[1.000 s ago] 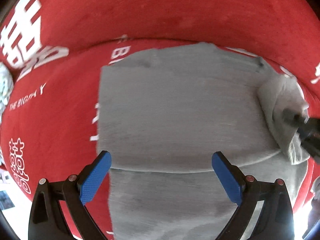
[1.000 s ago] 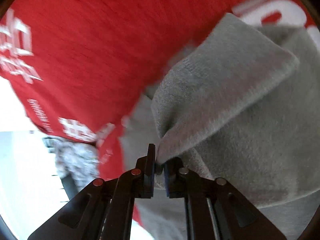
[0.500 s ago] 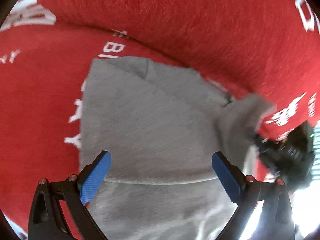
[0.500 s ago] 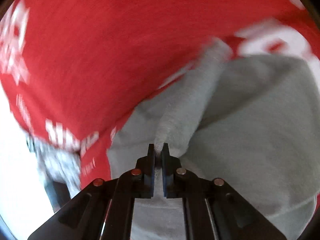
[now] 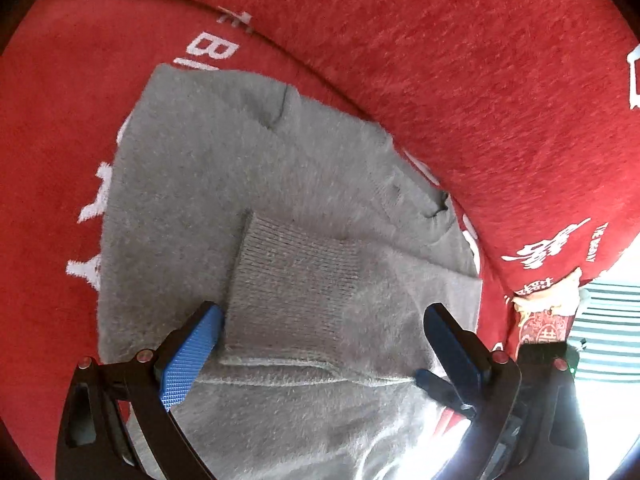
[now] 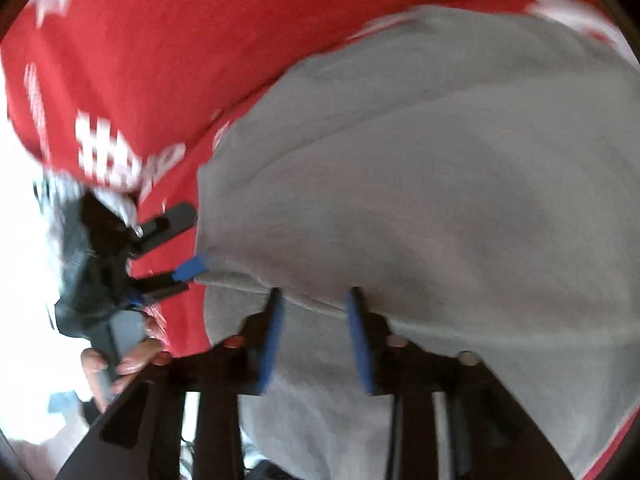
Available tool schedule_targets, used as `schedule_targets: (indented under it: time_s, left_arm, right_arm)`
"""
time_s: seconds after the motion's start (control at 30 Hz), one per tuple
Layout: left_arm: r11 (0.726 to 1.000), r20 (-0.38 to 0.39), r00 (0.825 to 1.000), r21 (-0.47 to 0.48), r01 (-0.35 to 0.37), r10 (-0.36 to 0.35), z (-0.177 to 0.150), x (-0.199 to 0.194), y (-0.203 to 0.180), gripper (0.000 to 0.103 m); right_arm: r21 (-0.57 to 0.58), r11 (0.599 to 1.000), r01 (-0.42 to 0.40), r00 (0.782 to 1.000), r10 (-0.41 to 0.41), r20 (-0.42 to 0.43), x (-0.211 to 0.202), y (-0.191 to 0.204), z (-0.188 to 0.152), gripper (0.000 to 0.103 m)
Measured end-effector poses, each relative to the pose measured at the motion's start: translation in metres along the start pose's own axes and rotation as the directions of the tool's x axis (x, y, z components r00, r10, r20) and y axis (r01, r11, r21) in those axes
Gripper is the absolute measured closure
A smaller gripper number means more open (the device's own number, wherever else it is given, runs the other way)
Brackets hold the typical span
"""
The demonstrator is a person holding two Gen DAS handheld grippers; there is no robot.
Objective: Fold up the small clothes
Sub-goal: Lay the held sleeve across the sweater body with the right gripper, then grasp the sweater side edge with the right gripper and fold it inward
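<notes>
A small grey fuzzy sweater (image 5: pixel 256 184) lies on a red blanket (image 5: pixel 480 80). Its sleeve with a ribbed cuff (image 5: pixel 296 292) is folded flat across the body. My left gripper (image 5: pixel 320 340) is open and empty, its blue pads either side of the cuff, just above the cloth. In the right wrist view the sweater (image 6: pixel 420 184) fills the right half. My right gripper (image 6: pixel 316 320) is open at the sweater's folded edge and holds nothing. The left gripper (image 6: pixel 188 240) shows at the left there, held by a hand.
The red blanket (image 6: pixel 180 40) has white lettering and rises in a fold behind the sweater. At the right edge of the left wrist view lie a striped cloth (image 5: pixel 604 332) and bright light. The blanket's edge (image 6: pixel 100 168) is at the left in the right wrist view.
My right gripper has laid the sleeve across the sweater's body, opened and let it go. My left gripper has moved closer over the cuff.
</notes>
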State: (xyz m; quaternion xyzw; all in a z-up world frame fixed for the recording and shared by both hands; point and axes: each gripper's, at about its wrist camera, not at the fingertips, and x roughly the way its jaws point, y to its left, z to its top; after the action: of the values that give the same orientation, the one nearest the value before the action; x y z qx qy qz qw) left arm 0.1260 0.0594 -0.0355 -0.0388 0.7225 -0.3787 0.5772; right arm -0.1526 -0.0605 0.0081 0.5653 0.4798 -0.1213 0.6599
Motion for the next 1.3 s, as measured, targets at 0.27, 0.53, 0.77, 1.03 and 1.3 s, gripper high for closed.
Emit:
schedule_targets:
  time_s: [0.27, 0.53, 0.77, 1.03, 1.3]
  left_arm:
    - [0.993, 0.009, 0.994, 0.040, -0.112, 0.112, 0.002, 0.009, -0.017, 0.083]
    - [0.989, 0.033, 0.993, 0.090, -0.120, 0.117, -0.011, -0.007, -0.022, 0.099]
    - [0.977, 0.009, 0.983, 0.114, -0.181, 0.182, -0.027, 0.014, -0.025, 0.099]
    - [0.957, 0.045, 0.964, 0.123, -0.264, 0.260, -0.013, -0.010, -0.019, 0.099]
    - [0.933, 0.077, 0.967, 0.255, -0.254, 0.242, -0.020, -0.013, -0.071, 0.099]
  right_arm:
    - [0.462, 0.884, -0.074, 0.973, -0.039, 0.229, -0.072, -0.123, -0.025, 0.063]
    - [0.323, 0.944, -0.058, 0.945, -0.052, 0.322, -0.104, -0.122, 0.005, 0.097]
    - [0.382, 0.923, -0.040, 0.959, -0.073, 0.275, -0.105, -0.167, 0.003, 0.097]
    - [0.288, 0.957, 0.026, 0.975, -0.088, 0.205, -0.117, -0.146, -0.014, 0.085]
    - [0.313, 0.950, 0.020, 0.949, -0.117, 0.292, -0.146, -0.170, 0.035, 0.063]
